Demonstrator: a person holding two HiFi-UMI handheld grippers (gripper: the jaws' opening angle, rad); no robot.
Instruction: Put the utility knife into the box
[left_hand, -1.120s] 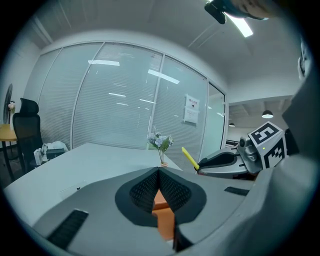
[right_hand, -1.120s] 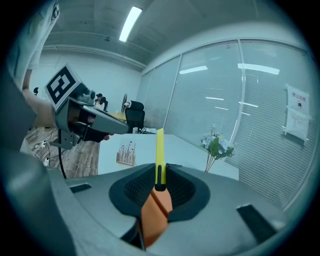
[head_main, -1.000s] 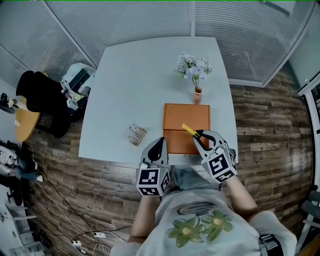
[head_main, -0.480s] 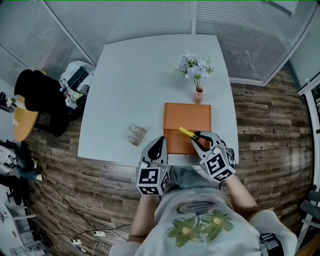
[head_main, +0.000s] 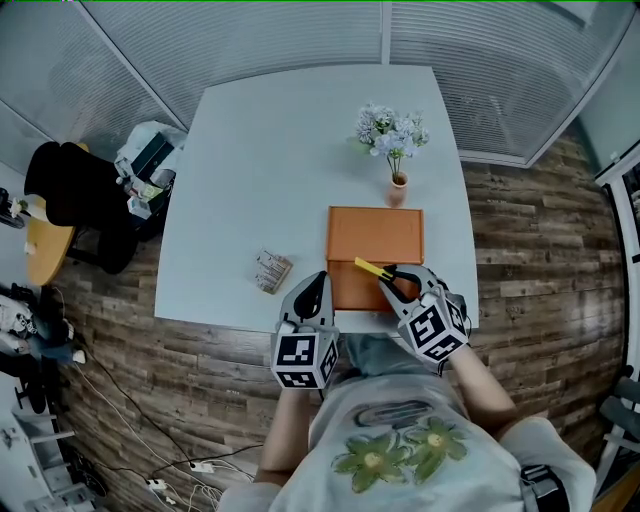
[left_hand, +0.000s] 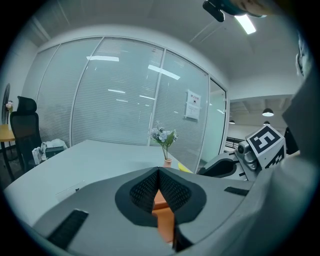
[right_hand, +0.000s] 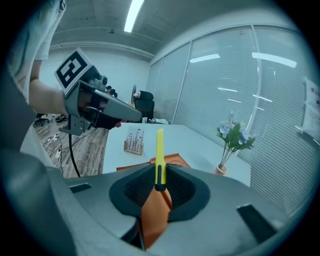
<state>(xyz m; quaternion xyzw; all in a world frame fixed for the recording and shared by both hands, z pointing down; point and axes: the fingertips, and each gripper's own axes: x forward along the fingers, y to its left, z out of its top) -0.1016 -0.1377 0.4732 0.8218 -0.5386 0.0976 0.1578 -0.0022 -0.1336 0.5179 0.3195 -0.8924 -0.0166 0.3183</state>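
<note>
My right tool (head_main: 388, 282) is clamped on the yellow utility knife (head_main: 369, 267) — its body sticks out past the jaws, over the near half of the orange box (head_main: 375, 232) on the surface (head_main: 260, 150). My left tool (head_main: 317, 287) is pinched together on nothing — just beside the box's near left corner.

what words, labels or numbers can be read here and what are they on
No text reads clearly.
Notice on the glass wall: too blurred to read.
Marker cubes: black-and-white squares, no letters.
Orange box, yellow knife: no print visible.
</note>
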